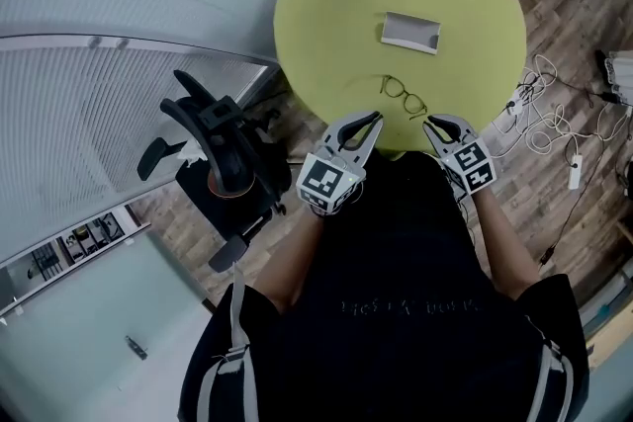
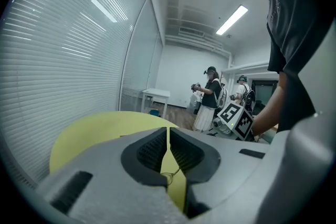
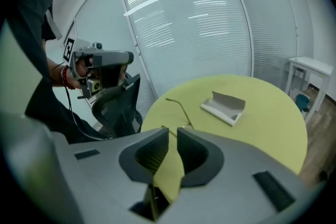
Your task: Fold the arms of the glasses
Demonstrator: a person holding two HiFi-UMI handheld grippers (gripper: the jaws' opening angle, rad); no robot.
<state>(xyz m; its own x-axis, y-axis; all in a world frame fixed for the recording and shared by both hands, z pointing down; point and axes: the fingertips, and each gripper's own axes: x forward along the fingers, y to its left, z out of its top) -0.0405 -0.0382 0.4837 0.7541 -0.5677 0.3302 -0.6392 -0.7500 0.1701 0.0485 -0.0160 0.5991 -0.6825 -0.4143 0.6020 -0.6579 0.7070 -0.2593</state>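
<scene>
A pair of thin-framed glasses (image 1: 403,97) lies with its arms spread near the front edge of the round yellow-green table (image 1: 326,5). Behind it sits an open grey case (image 1: 410,32). My left gripper (image 1: 374,121) hovers at the table's front edge, just left of the glasses, with its jaws shut on nothing. My right gripper (image 1: 432,124) is just right of the glasses, also shut and empty. In the right gripper view one arm of the glasses (image 3: 178,105) stretches ahead of the shut jaws (image 3: 173,136), with the case (image 3: 224,106) beyond. The left gripper view shows a bit of frame (image 2: 170,176) under the shut jaws (image 2: 168,136).
A black office chair (image 1: 213,153) stands close to the table's left side. White cables and a power strip (image 1: 554,128) lie on the wooden floor to the right. Other people (image 2: 210,97) and a white table (image 2: 155,96) stand far off. Glass walls with blinds run along the left.
</scene>
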